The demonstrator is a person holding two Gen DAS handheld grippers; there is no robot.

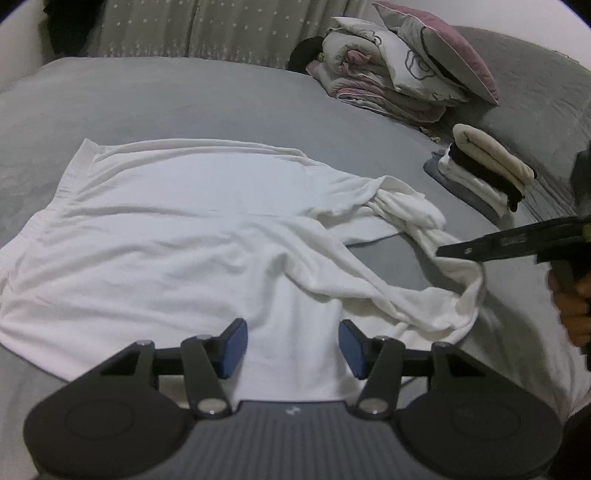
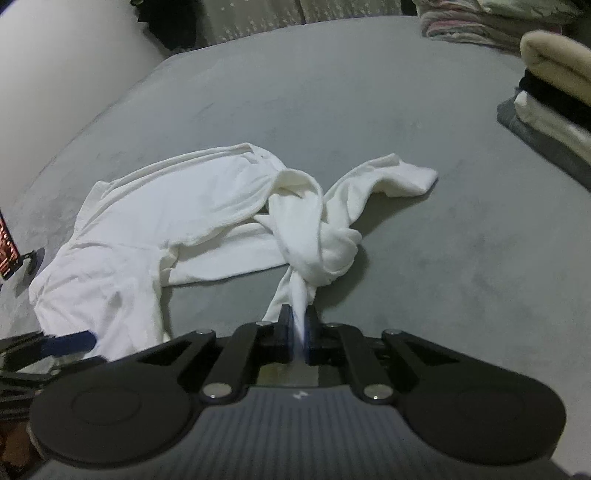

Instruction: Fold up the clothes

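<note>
A white long-sleeved shirt lies spread on the grey bed sheet, its sleeves twisted together at the right. My left gripper hovers open over the shirt's near edge, its blue pads apart with white cloth below them and nothing pinched. My right gripper is shut on the end of a twisted sleeve, which runs taut from the knot into the jaws. In the left wrist view the right gripper comes in from the right edge, touching the sleeve, with a hand behind it.
A stack of folded clothes, cream, black and white, sits at the right on the bed. Behind it lie bundled bedding and pillows. A patterned headboard or curtain closes the far side. A small lit device stands at the left.
</note>
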